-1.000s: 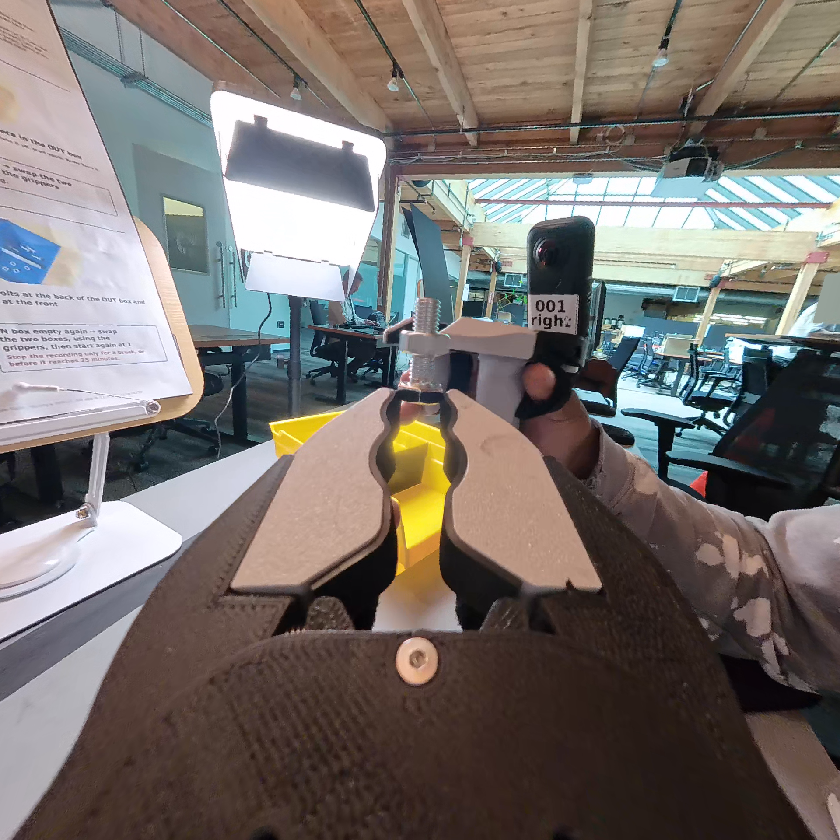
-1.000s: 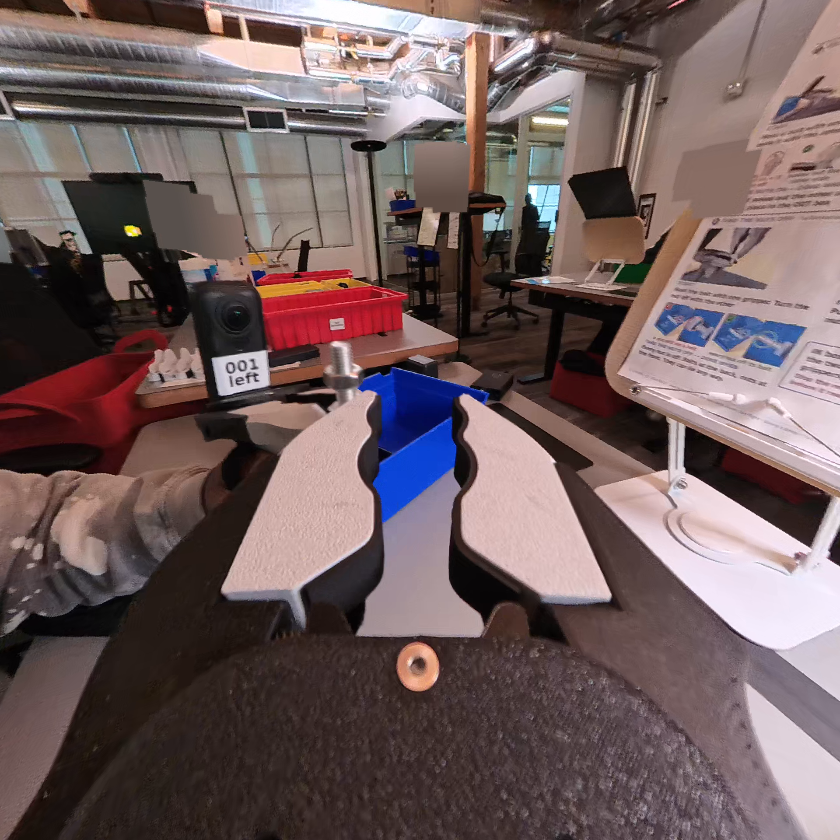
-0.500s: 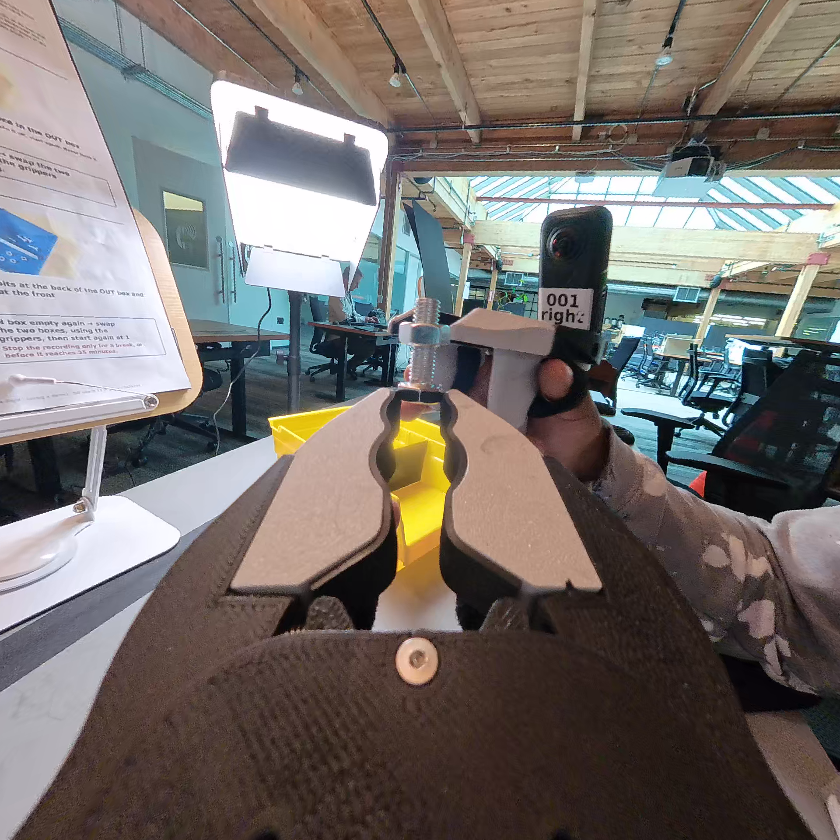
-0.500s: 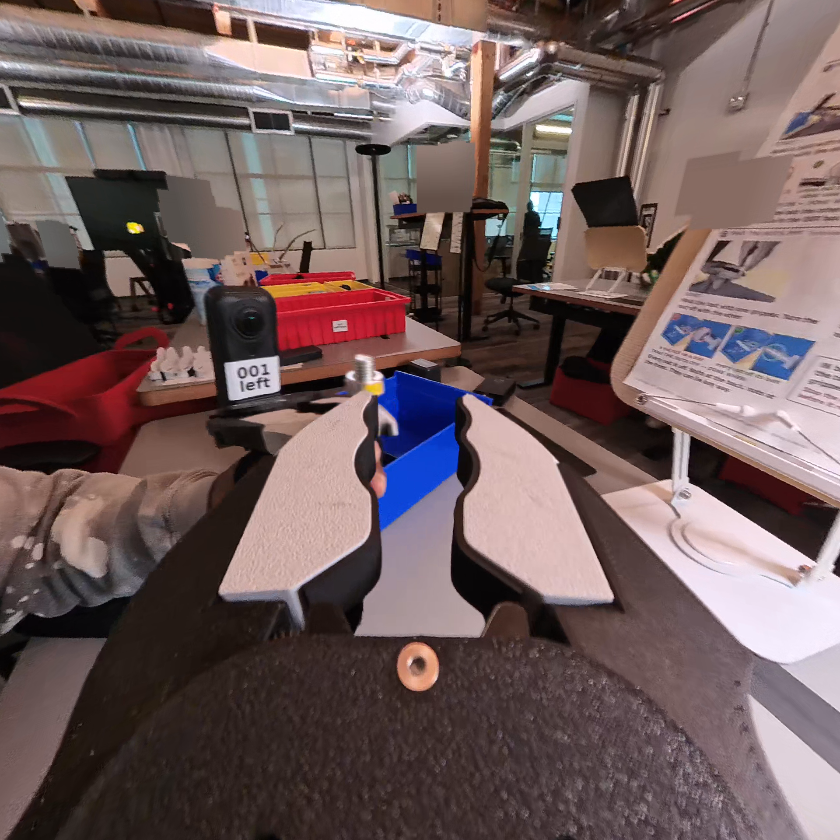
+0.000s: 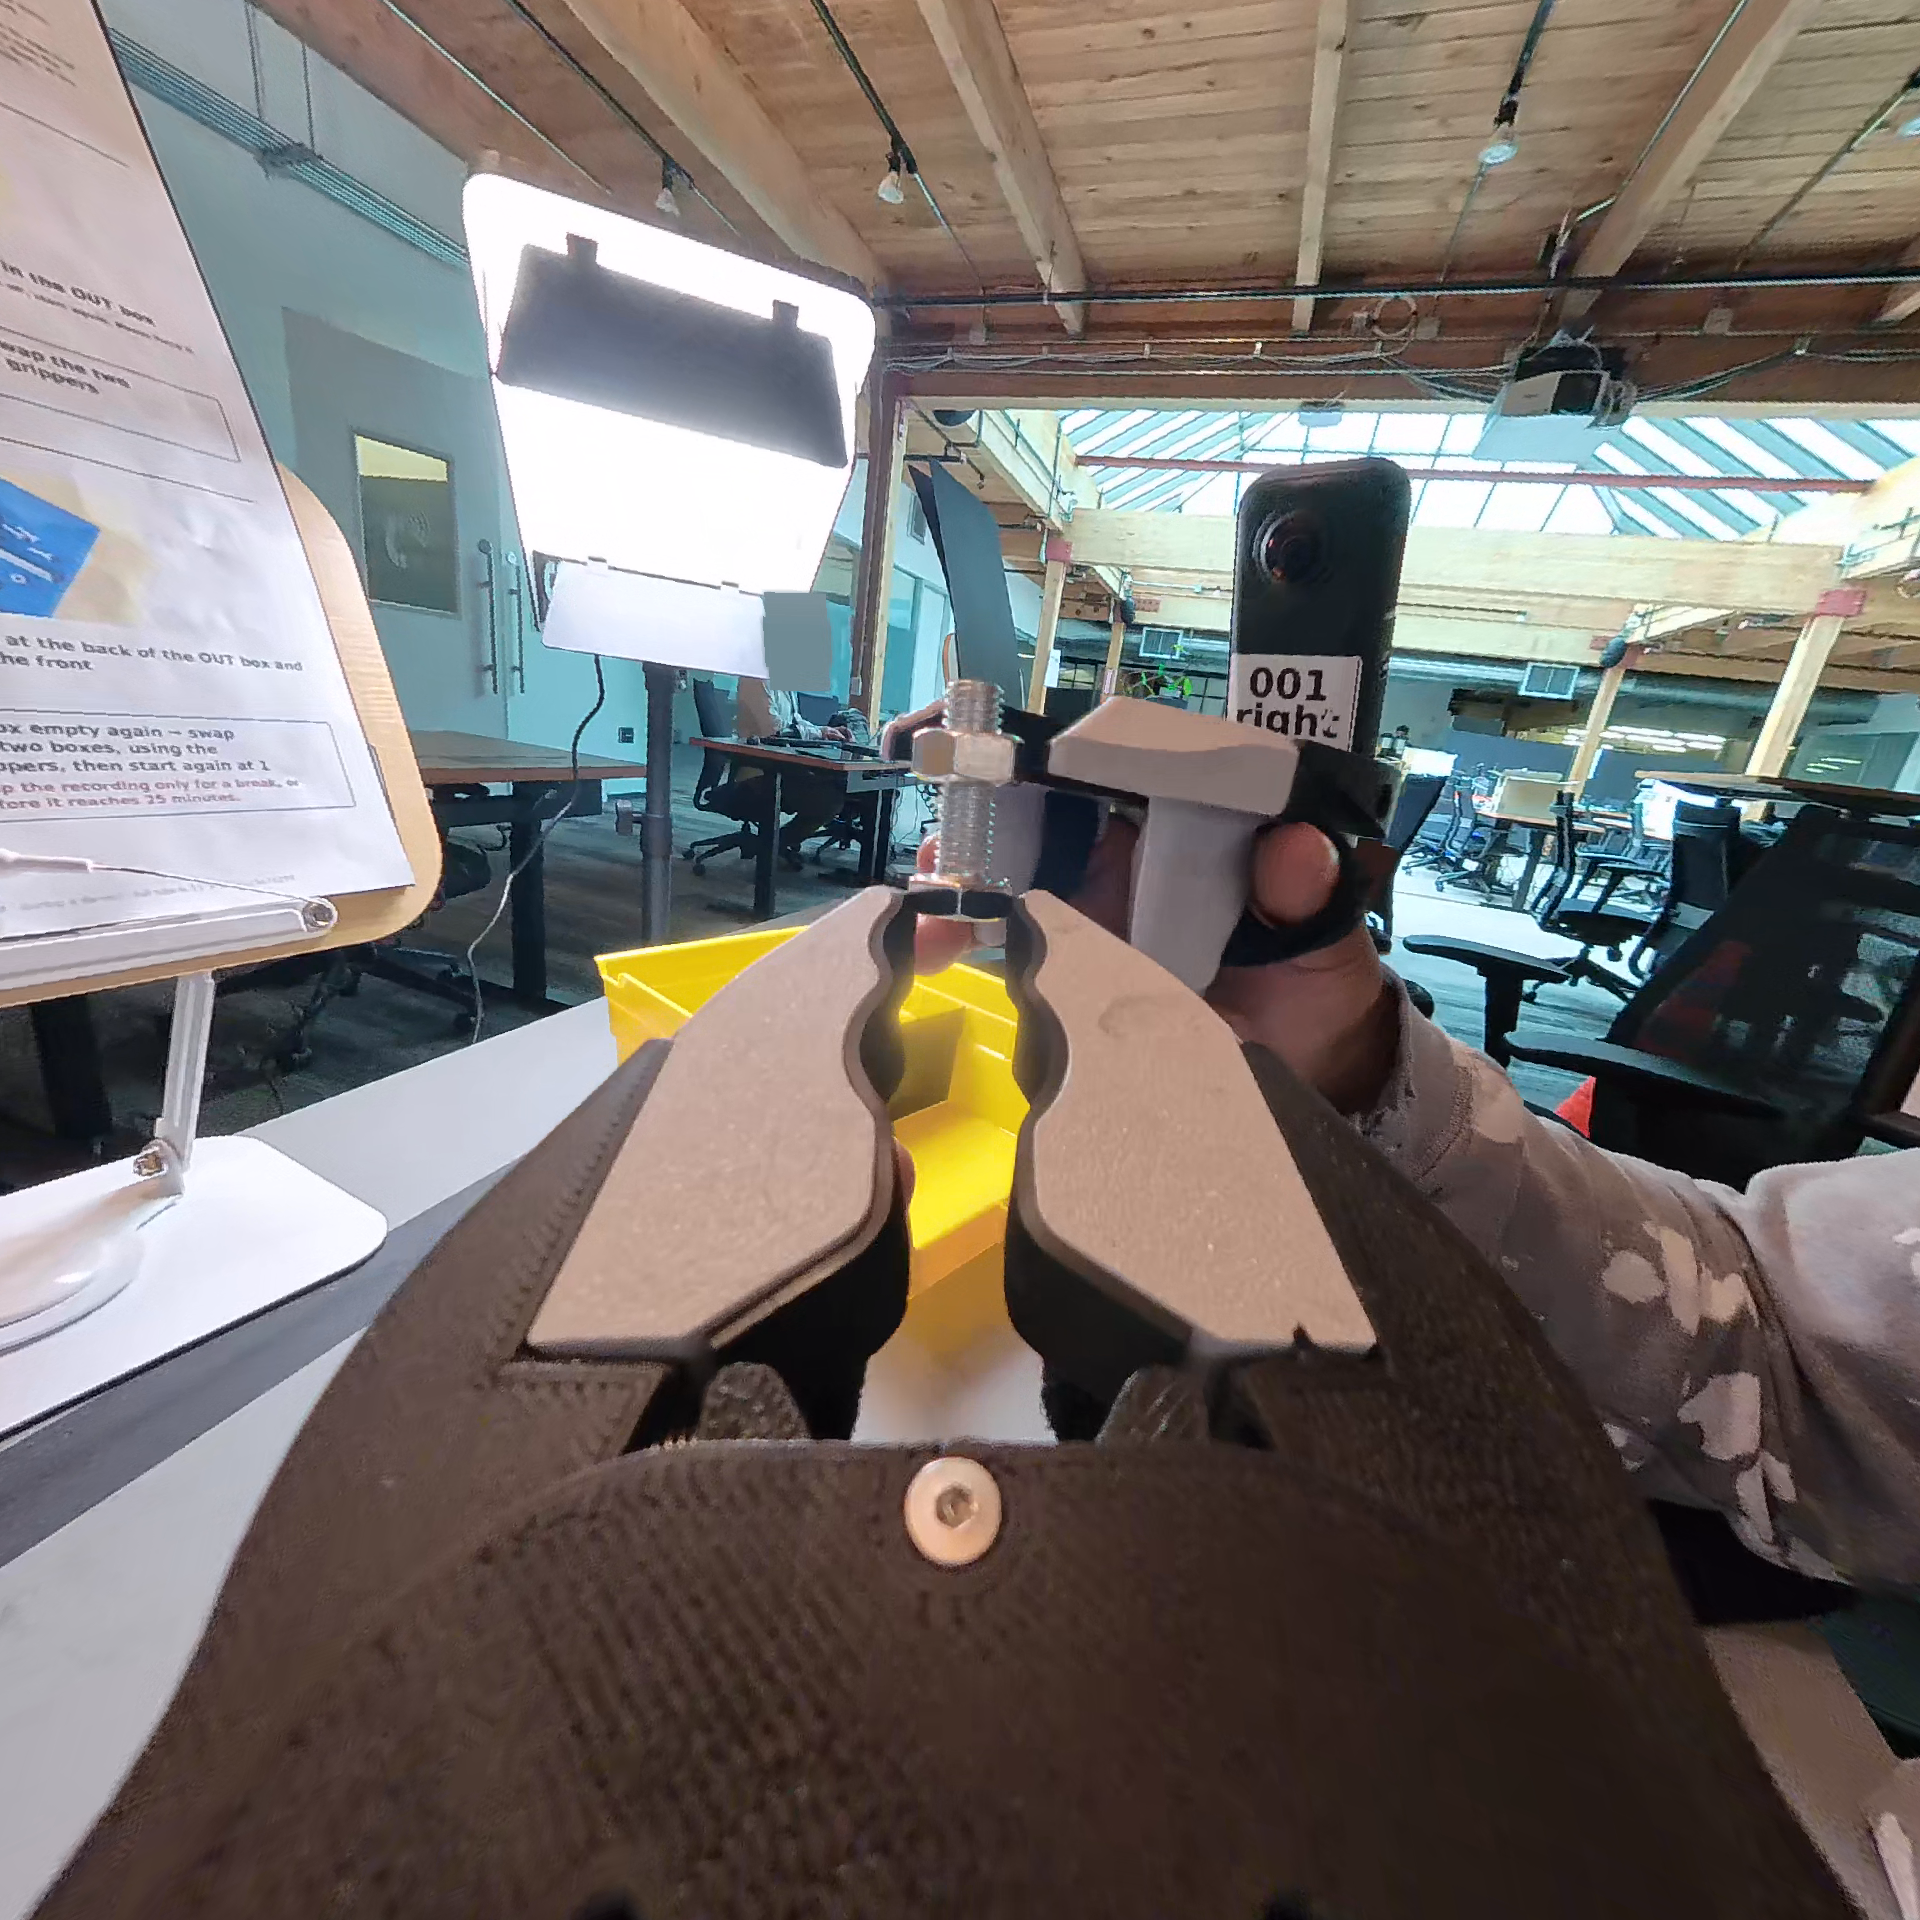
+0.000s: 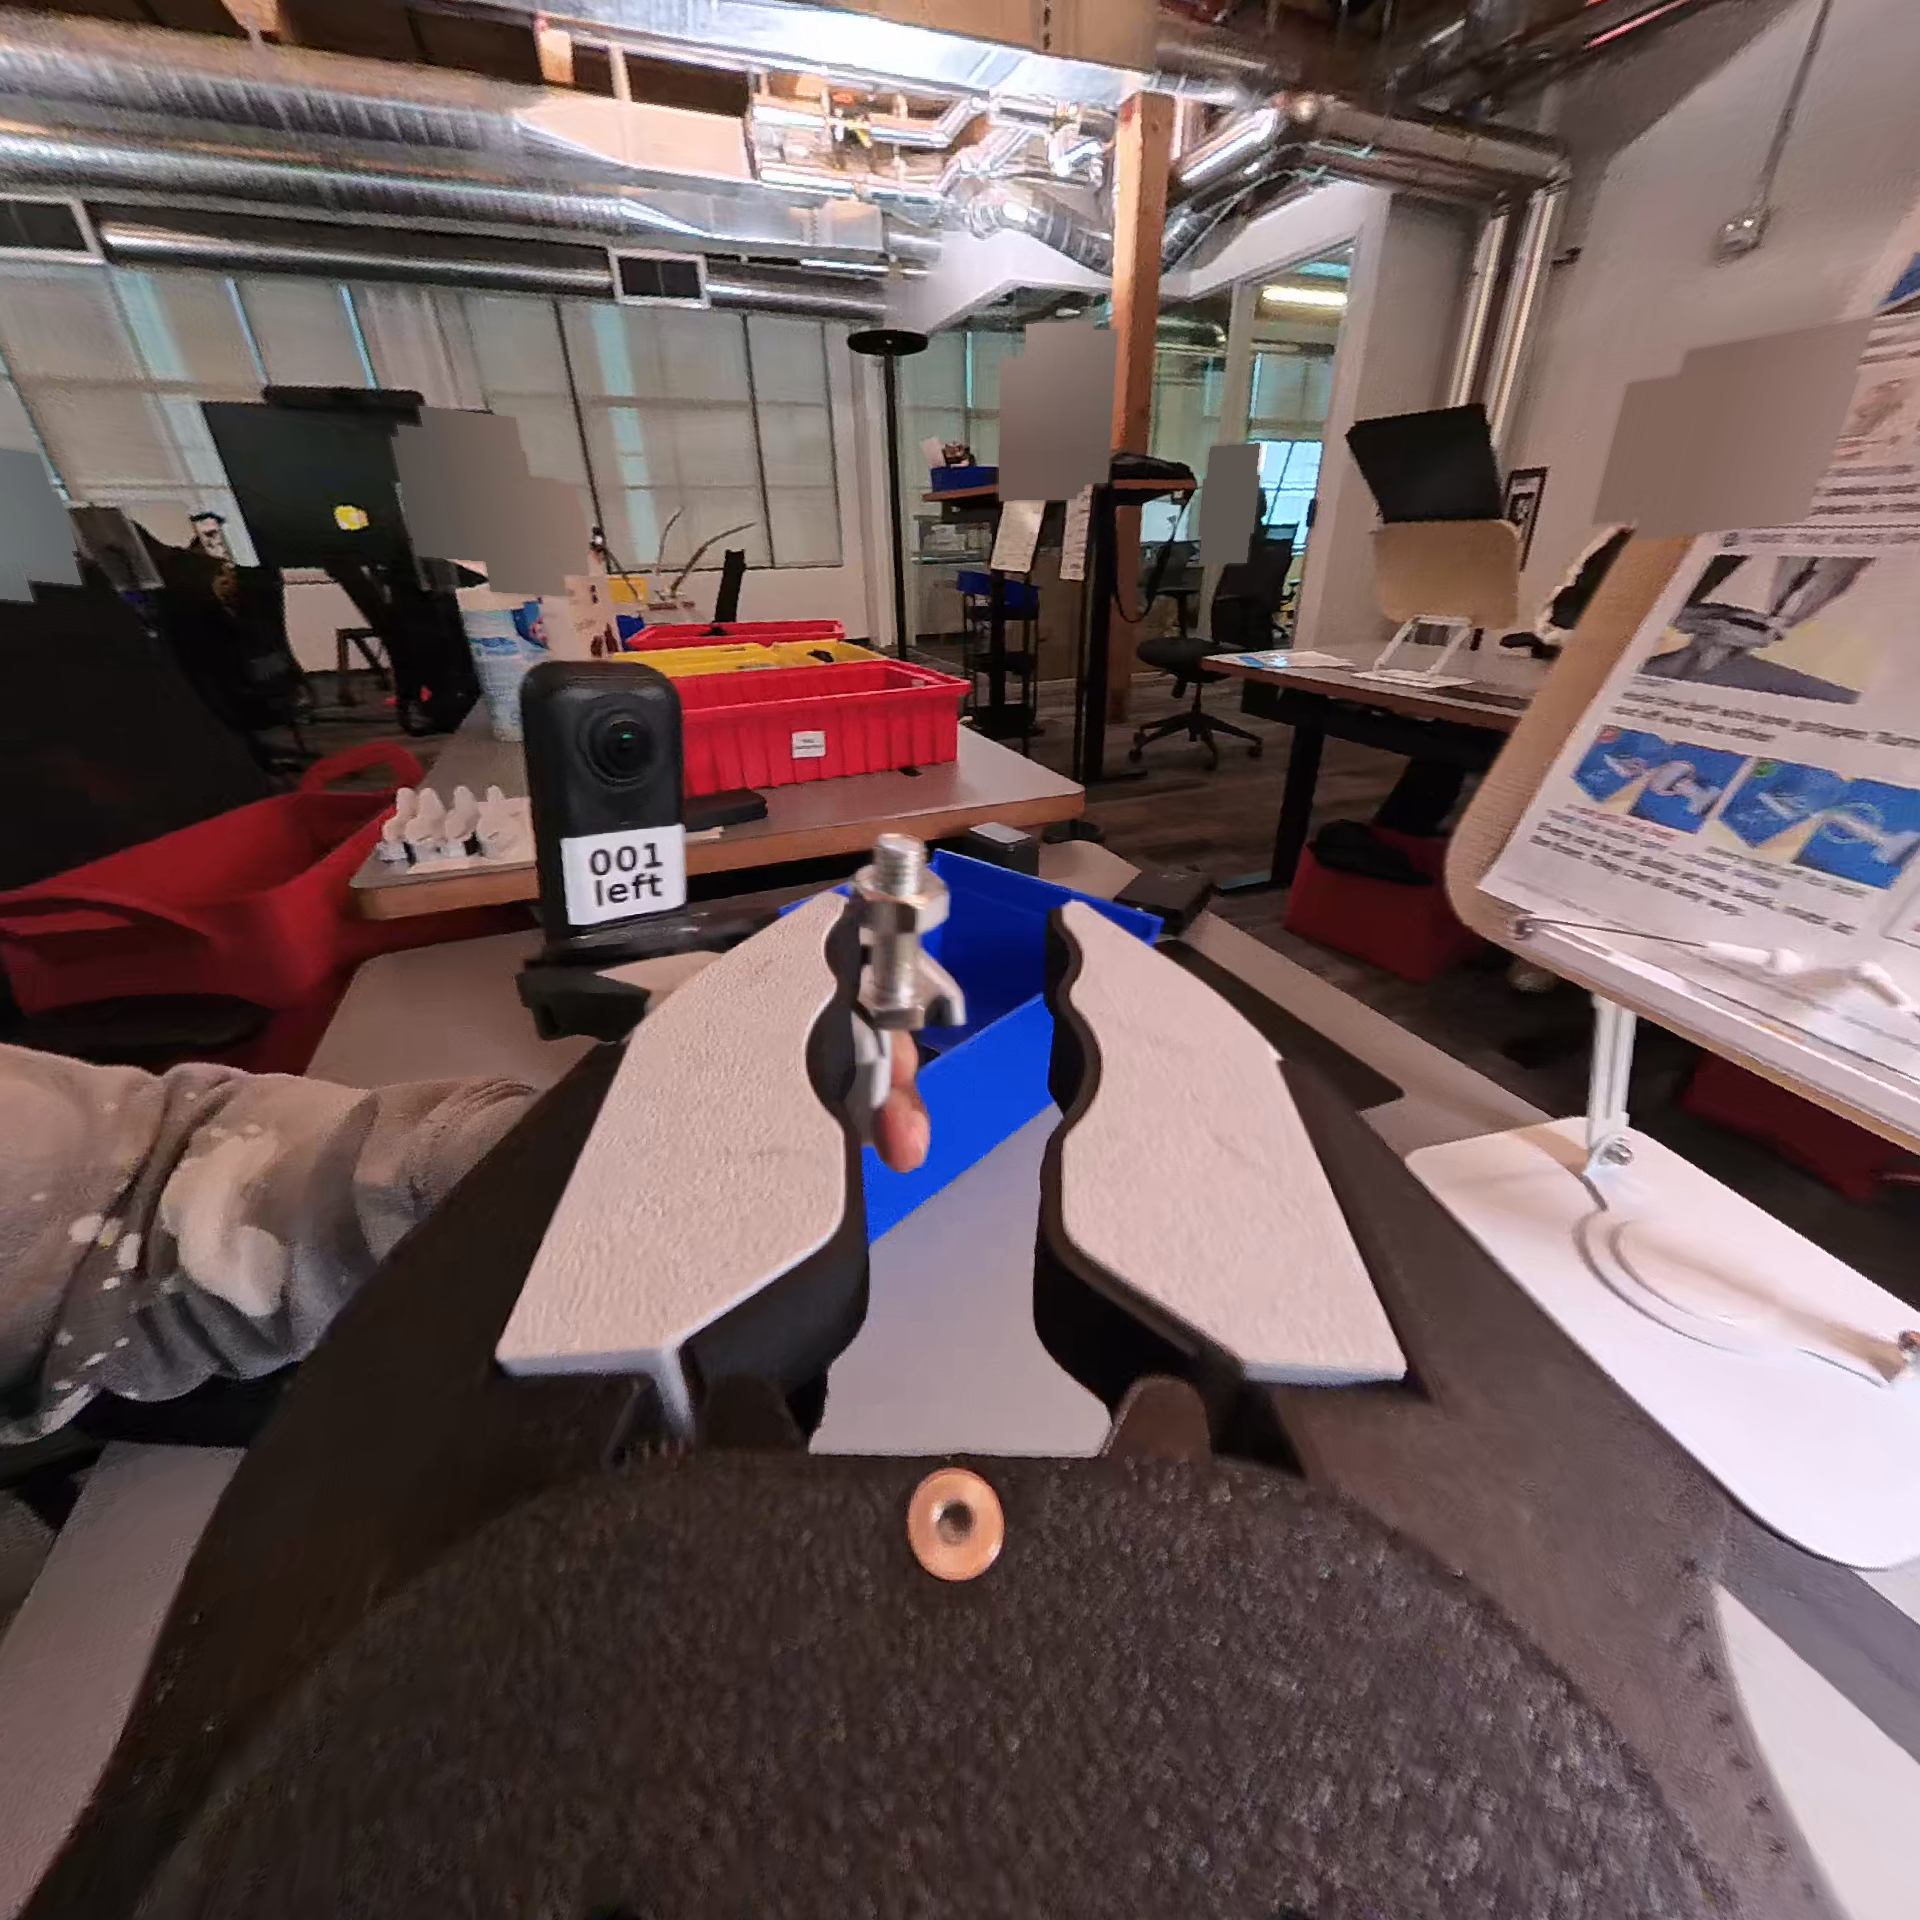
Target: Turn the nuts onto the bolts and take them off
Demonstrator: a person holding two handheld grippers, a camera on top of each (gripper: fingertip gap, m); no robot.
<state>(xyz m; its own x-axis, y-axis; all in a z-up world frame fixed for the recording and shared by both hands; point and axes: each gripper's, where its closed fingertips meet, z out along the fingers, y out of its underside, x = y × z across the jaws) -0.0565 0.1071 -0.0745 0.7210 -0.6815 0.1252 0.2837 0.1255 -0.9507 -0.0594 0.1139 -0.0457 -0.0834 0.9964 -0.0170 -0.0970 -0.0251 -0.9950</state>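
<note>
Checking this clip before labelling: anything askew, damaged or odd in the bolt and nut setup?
Nothing stands out. The bolt stands upright, its head clamped in the left tongs, and the nut sits square on the thread near the top. The right tongs are open around the bolt. The yellow bin and blue bin look intact.

Left gripper (image 5: pixel 956 914) and right gripper (image 6: pixel 951 935) alike: textured black printed body, two pale grey wavy-edged fingers (image 5: pixel 748 1132) with black inner pads, one round screw (image 5: pixel 953 1509) at centre base. Each carries a black camera (image 6: pixel 603 769) bearing a white label. Grey paint-splotched sleeves (image 5: pixel 1621 1309).
</note>
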